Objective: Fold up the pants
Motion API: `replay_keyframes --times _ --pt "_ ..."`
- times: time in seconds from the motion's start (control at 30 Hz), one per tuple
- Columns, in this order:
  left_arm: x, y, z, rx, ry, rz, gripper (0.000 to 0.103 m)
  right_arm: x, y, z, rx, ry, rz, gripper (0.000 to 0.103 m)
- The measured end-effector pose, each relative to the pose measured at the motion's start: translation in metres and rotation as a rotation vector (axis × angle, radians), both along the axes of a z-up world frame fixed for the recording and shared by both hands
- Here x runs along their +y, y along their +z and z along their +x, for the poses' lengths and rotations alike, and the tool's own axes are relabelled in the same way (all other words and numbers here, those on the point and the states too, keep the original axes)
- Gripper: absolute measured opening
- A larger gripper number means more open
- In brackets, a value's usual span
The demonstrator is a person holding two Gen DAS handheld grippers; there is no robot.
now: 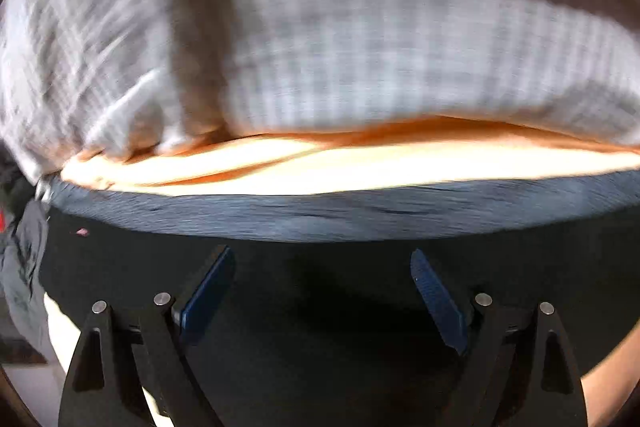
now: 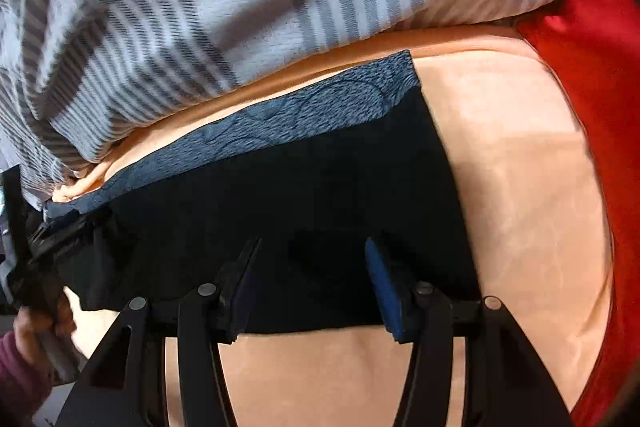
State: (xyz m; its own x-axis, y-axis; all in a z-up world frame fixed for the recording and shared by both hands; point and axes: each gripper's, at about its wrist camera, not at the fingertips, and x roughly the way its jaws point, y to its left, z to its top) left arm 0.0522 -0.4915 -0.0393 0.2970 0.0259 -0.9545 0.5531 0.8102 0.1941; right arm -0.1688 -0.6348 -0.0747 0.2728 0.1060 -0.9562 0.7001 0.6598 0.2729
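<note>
Black pants [image 2: 280, 195] with a blue-grey patterned band [image 2: 320, 99] along their far edge lie flat on a peach sheet [image 2: 520, 187]. My right gripper [image 2: 313, 242] hovers over the pants' near edge, its blue pads [image 2: 384, 287] apart and pressing on nothing. In the left wrist view, which is blurred, the same pants [image 1: 320, 287] fill the lower half with the band [image 1: 320, 211] beyond. My left gripper [image 1: 320, 253] stands wide open above the dark cloth. In the right wrist view the left gripper [image 2: 44, 247] also shows at the left edge, held by a hand [image 2: 36, 323].
A grey and white checked blanket [image 2: 200, 7] is bunched along the far side of the sheet and shows as a blanket [image 1: 360, 47] in the left wrist view too. Red cloth [image 2: 592, 87] lies at the right. A dark garment [image 1: 20, 267] hangs at the left edge.
</note>
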Motion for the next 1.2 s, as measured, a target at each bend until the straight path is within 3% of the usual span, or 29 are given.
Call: replay_keyframes --times 0.07,0.2,0.33,0.37,0.43,0.5,0.6,0.67,0.7,0.73,0.83,0.87,0.93,1.03,1.1,1.2 --pt "0.027 0.007 0.020 0.007 0.045 -0.022 0.090 0.016 0.012 0.005 -0.010 0.005 0.016 0.057" --pt "0.078 0.010 0.055 -0.036 0.045 0.016 0.090 0.065 0.031 0.034 -0.053 0.058 0.000 0.068" --pt "0.133 -0.032 0.086 0.013 0.105 0.121 0.091 0.118 0.015 0.077 -0.028 0.115 -0.040 0.069" --pt "0.148 -0.035 0.091 0.027 0.118 0.085 0.100 0.126 0.005 0.084 -0.009 0.117 -0.047 0.069" --pt "0.162 -0.030 0.094 0.020 0.113 0.048 0.100 0.135 -0.016 0.089 0.042 0.092 -0.036 0.072" --pt "0.171 -0.022 0.091 0.040 0.064 0.044 0.100 0.139 -0.016 0.088 -0.006 0.048 -0.061 0.083" --pt "0.196 -0.002 0.087 0.055 0.001 -0.004 0.100 0.132 -0.018 0.081 -0.029 -0.033 -0.012 0.085" --pt "0.210 0.014 0.079 0.068 -0.013 -0.033 0.100 0.129 -0.017 0.085 -0.032 -0.055 0.022 0.092" --pt "0.218 0.019 0.078 0.071 -0.016 -0.044 0.100 0.127 -0.018 0.087 -0.035 -0.050 0.041 0.102" --pt "0.229 0.025 0.078 0.070 -0.018 -0.052 0.100 0.126 -0.019 0.091 -0.024 -0.029 0.064 0.103" --pt "0.281 0.027 0.105 0.058 -0.013 -0.060 0.100 0.143 -0.022 0.112 0.156 0.068 0.004 0.103" --pt "0.294 0.028 0.096 0.051 -0.011 -0.058 0.100 0.152 -0.018 0.117 0.177 0.085 -0.001 0.103" --pt "0.309 0.019 0.105 0.044 -0.007 -0.041 0.100 0.178 -0.004 0.124 0.045 0.089 0.106 0.103" --pt "0.323 -0.004 0.118 0.067 0.011 0.000 0.100 0.236 0.000 0.135 -0.148 0.081 0.352 0.103" --pt "0.331 -0.018 0.125 0.102 0.047 -0.040 0.100 0.282 -0.020 0.144 -0.197 0.072 0.514 0.102" --pt "0.340 -0.017 0.125 0.095 0.045 -0.054 0.100 0.318 -0.045 0.153 -0.237 0.041 0.622 0.095"
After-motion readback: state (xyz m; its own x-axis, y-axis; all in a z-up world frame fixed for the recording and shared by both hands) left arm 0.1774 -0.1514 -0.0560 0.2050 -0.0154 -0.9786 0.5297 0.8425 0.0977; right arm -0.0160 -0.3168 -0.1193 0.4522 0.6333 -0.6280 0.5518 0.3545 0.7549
